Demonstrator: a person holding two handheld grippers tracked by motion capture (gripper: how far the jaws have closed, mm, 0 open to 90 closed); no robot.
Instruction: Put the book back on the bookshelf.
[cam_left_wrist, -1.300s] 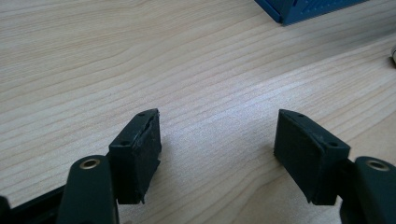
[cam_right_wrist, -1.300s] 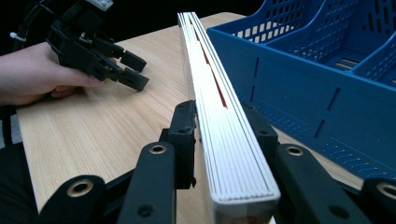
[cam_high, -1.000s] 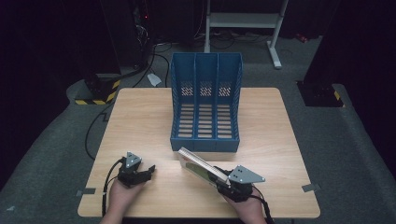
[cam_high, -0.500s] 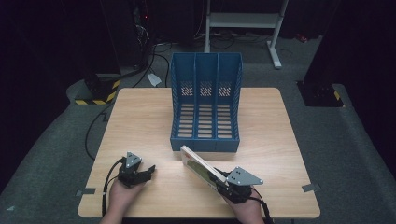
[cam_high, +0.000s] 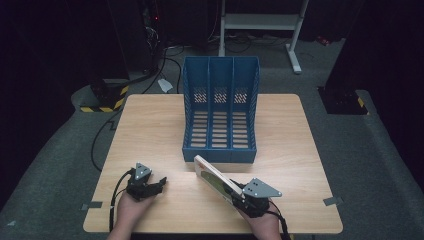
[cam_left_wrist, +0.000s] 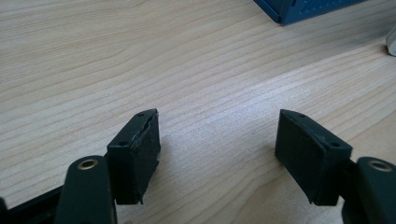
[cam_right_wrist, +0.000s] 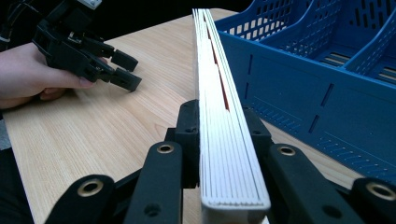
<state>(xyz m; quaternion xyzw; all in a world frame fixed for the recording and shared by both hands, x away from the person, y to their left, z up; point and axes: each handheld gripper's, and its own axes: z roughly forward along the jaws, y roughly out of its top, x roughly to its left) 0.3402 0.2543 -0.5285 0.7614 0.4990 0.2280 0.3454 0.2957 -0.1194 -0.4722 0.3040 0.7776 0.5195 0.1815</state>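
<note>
Black right claw (cam_right_wrist: 224, 135) clamps a thin, ribbed white book (cam_right_wrist: 219, 116); left claw (cam_left_wrist: 217, 154) gapes over woodgrain.

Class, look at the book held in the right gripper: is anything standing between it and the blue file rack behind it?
Nothing visible does. The book, clamped in the right gripper, points at the blue file rack across bare table.

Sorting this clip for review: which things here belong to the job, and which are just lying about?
In the job:
- book, clamped in the right hand-held gripper
- blue file rack

Lying about:
- left hand-held gripper, open, nothing between its jaws
- metal stand behind the table
</note>
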